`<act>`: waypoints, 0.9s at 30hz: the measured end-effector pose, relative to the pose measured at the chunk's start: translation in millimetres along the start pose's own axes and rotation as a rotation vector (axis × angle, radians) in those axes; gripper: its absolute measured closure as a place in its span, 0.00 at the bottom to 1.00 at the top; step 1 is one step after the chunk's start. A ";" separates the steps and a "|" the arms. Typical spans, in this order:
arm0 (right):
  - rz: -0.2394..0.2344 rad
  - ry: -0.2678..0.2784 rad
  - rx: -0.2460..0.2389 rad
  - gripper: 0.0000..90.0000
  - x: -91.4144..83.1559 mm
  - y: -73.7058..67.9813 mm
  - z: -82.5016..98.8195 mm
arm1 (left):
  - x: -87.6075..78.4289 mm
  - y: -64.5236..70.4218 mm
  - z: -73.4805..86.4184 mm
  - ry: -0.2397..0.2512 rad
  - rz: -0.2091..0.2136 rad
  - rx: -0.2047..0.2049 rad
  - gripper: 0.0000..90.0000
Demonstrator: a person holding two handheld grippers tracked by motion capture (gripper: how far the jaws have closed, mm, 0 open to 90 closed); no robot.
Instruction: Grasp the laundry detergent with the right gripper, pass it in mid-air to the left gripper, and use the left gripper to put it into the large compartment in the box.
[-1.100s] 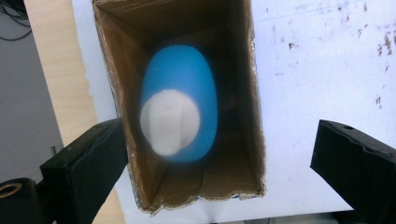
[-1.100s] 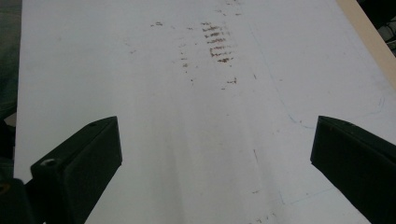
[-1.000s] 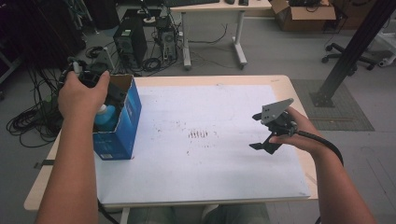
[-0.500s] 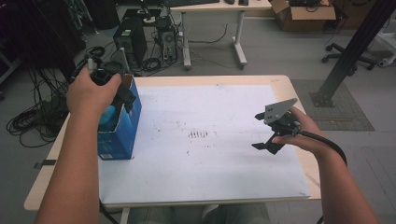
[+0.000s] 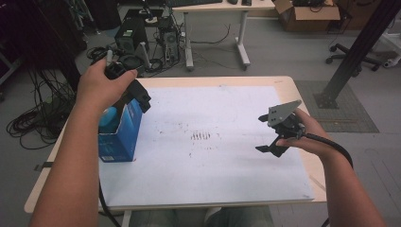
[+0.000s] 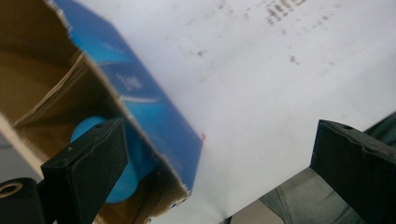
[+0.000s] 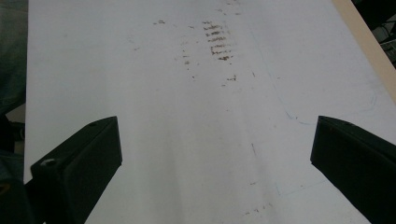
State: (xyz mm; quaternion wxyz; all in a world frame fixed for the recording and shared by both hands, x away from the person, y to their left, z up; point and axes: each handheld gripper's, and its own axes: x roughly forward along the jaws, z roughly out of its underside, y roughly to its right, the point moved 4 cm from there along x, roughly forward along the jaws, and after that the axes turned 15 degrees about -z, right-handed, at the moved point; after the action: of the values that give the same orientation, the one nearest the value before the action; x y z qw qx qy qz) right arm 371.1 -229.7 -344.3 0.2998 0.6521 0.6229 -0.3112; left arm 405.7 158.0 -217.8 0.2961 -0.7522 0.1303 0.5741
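Right now I have the left gripper (image 5: 142, 97) raised over the open top of the blue box (image 5: 124, 137), jaws spread wide and holding nothing — a blue ball (image 6: 100, 158) sits inside the box at the table's left edge. Well apart, my right gripper (image 5: 276, 135) hovers over the white sheet (image 5: 213, 170), jaws wide open — empty too

Right gripper (image 7: 215, 172) with jaws wide apart above smudged white sheet (image 7: 187, 93), tan table edge (image 7: 369, 42) at upper right
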 end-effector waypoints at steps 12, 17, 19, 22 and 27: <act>-0.010 -0.013 -0.025 0.02 -1.8 -2.1 -11.4 | -18.5 27.0 -13.7 0.070 0.071 0.193 0.05; -0.016 -0.028 -0.022 0.02 -1.0 -1.5 -10.6 | -20.6 42.2 -21.9 0.063 0.090 0.296 0.05; -0.019 -0.030 -0.021 0.03 -1.2 -1.4 -10.8 | -20.9 47.4 -25.1 0.073 0.096 0.338 0.05; -0.018 -0.033 -0.021 0.02 -3.1 -1.4 -12.1 | -22.6 55.4 -28.6 0.086 0.118 0.384 0.05; -0.022 -0.039 -0.025 0.02 -2.8 -2.8 -14.2 | -21.7 68.3 -32.6 0.105 0.124 0.420 0.05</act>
State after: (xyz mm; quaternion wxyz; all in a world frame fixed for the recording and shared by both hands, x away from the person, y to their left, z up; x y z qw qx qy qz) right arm 368.7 -220.3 -333.2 0.3165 0.6353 0.6279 -0.3192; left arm 388.1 81.6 -212.2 0.4030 -0.6934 0.3084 0.5115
